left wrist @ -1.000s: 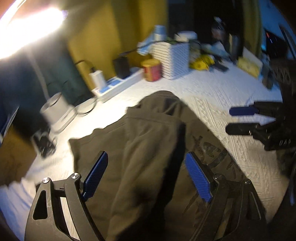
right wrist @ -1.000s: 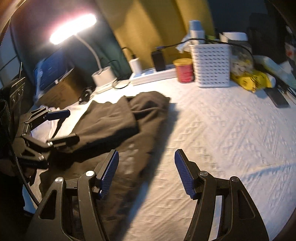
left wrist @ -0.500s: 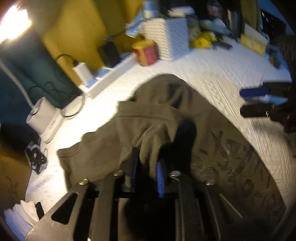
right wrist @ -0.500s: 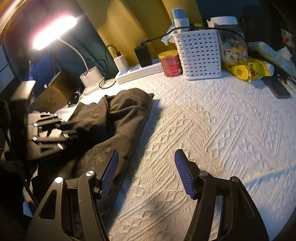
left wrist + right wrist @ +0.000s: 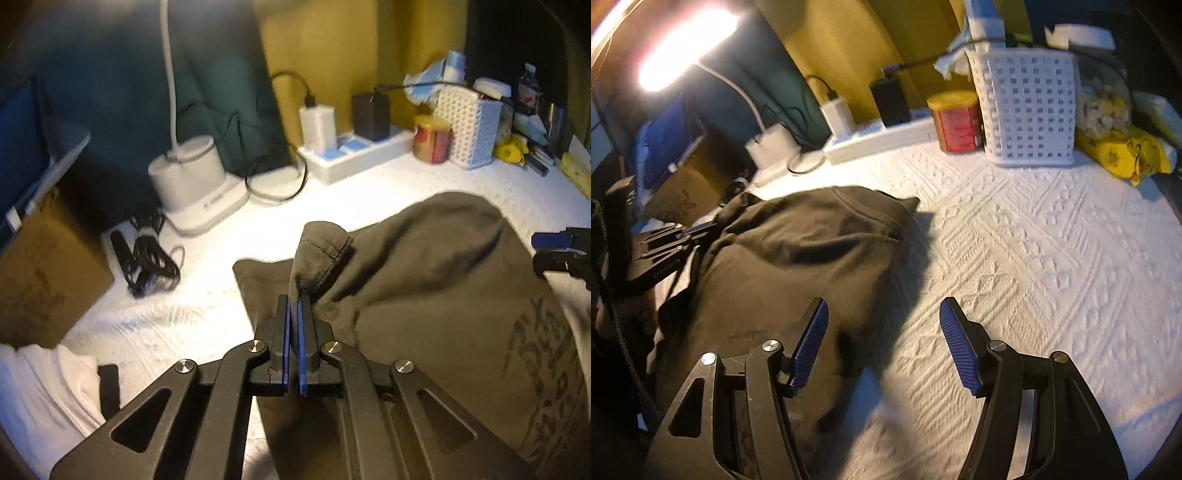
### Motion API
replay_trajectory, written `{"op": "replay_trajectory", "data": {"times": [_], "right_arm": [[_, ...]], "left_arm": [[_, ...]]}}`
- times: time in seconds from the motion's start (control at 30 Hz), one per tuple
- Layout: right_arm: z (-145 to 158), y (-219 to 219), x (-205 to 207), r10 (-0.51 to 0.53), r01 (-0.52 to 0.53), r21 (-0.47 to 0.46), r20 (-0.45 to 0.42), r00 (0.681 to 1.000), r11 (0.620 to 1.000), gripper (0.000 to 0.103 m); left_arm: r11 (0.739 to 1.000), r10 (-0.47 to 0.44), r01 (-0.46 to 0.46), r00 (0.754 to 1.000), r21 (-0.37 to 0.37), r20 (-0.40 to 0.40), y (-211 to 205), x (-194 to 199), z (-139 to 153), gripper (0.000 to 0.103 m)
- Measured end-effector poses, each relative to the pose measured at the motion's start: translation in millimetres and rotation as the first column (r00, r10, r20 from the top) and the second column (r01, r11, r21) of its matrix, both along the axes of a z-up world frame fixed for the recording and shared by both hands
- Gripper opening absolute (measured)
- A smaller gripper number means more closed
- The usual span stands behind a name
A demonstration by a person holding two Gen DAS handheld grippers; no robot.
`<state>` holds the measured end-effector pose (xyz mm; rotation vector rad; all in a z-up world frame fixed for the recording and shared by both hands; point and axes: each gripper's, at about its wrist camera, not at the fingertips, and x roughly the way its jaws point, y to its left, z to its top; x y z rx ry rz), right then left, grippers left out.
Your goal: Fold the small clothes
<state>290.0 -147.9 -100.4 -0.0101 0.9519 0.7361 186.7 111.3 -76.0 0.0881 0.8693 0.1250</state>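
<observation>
- A dark olive garment (image 5: 424,266) is spread on the white textured surface (image 5: 1034,258), with a dark print seen near its right side in the left wrist view.
- The left gripper (image 5: 294,314) is clamped on a hemmed fold of the garment, its blue pads pressed together on the cloth, which is lifted into a small peak.
- The right gripper (image 5: 882,343) is held with its jaws wide apart above the garment's edge, nothing between them.
- A white basket (image 5: 1027,110), a red can (image 5: 956,122), a power strip (image 5: 351,158) and a lamp base (image 5: 195,181) are seen along the back.
</observation>
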Motion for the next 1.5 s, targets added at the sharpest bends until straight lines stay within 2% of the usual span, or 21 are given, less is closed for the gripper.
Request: {"op": "replay_trajectory", "data": {"times": [0.2,0.37,0.4,0.47,0.5,0.53,0.57,0.63,0.7,0.77,0.8,0.83,0.87,0.9,0.97,1.1,1.2,1.27,1.37,1.5], "right_arm": [[2,3,13,-0.034,0.034,-0.001,0.011,0.999,0.999,0.066],[6,0,26,-0.083,0.083,0.003,0.012,0.997,0.997,0.066],[6,1,28,-0.090,0.090,0.004,0.015,0.996,0.996,0.066],[7,1,32,-0.098,0.097,0.007,0.018,0.995,0.995,0.064],[6,1,33,-0.101,0.101,0.007,0.019,0.995,0.995,0.058],[6,2,35,-0.103,0.102,0.008,0.017,0.995,0.995,0.053],[5,4,37,-0.102,0.102,0.009,0.013,0.995,0.995,0.047],[3,7,40,-0.097,0.097,0.011,0.004,0.995,0.995,0.042],[2,11,43,-0.090,0.090,0.025,-0.006,0.996,0.996,0.038],[2,16,45,-0.084,0.084,0.031,-0.008,0.996,0.996,0.038],[2,19,47,-0.082,0.082,0.037,-0.013,0.997,0.996,0.038],[1,21,49,-0.079,0.080,0.042,-0.018,0.997,0.996,0.038],[0,24,51,-0.073,0.075,0.051,-0.026,0.997,0.996,0.034],[-2,26,52,-0.064,0.066,0.057,-0.033,0.997,0.996,0.019],[-5,35,55,-0.042,0.045,0.059,-0.048,0.998,0.997,0.015],[6,44,59,-0.038,0.038,0.060,-0.002,0.999,0.997,0.013],[13,52,64,-0.024,0.023,0.052,0.025,0.999,0.998,0.013],[11,59,67,-0.017,0.016,0.033,0.032,0.999,0.999,0.013],[5,65,68,-0.018,0.018,-0.006,0.047,0.999,1.000,0.013],[1,62,68,-0.034,0.037,-0.033,0.061,0.998,0.999,0.013]], "left_arm": [[0.991,0.009,-0.004,0.999,-0.132,0.037,18,-1,0,0.003],[0.992,0.006,0.002,0.998,-0.127,0.061,21,4,7,0.005],[0.992,-0.007,0.014,0.998,-0.125,0.059,21,6,7,0.009],[0.992,-0.027,0.033,0.998,-0.122,0.049,21,10,4,0.032],[0.991,-0.030,0.035,0.999,-0.126,0.040,22,13,1,0.052],[0.990,-0.030,0.035,0.999,-0.134,0.035,24,16,-2,0.059],[0.989,-0.028,0.032,0.999,-0.141,0.031,27,18,-4,0.059],[0.989,-0.019,0.022,1.000,-0.147,0.023,32,22,-10,0.059],[0.984,-0.037,0.041,0.999,-0.171,0.025,35,24,-14,0.058],[0.978,-0.054,0.061,0.998,-0.200,0.041,37,23,-14,0.036],[0.971,-0.071,0.077,0.997,-0.226,0.034,38,24,-16,0.019],[0.966,-0.088,0.094,0.995,-0.240,0.035,38,24,-17,0.008],[0.964,-0.103,0.109,0.994,-0.242,0.040,36,24,-17,0.003],[0.966,-0.104,0.113,0.993,-0.232,0.049,34,23,-16,0.000],[0.973,-0.089,0.101,0.994,-0.207,0.067,34,21,-13,0.000],[0.977,-0.023,0.050,0.991,-0.209,0.130,53,14,5,0.000],[0.976,0.011,0.017,0.992,-0.216,0.125,67,14,5,0.000],[0.969,0.027,0.001,0.994,-0.248,0.110,75,13,3,0.000],[0.957,0.051,-0.010,0.989,-0.291,0.135,79,7,10,0.000],[0.962,0.025,0.002,0.995,-0.274,0.093,69,15,8,0.000]]}}
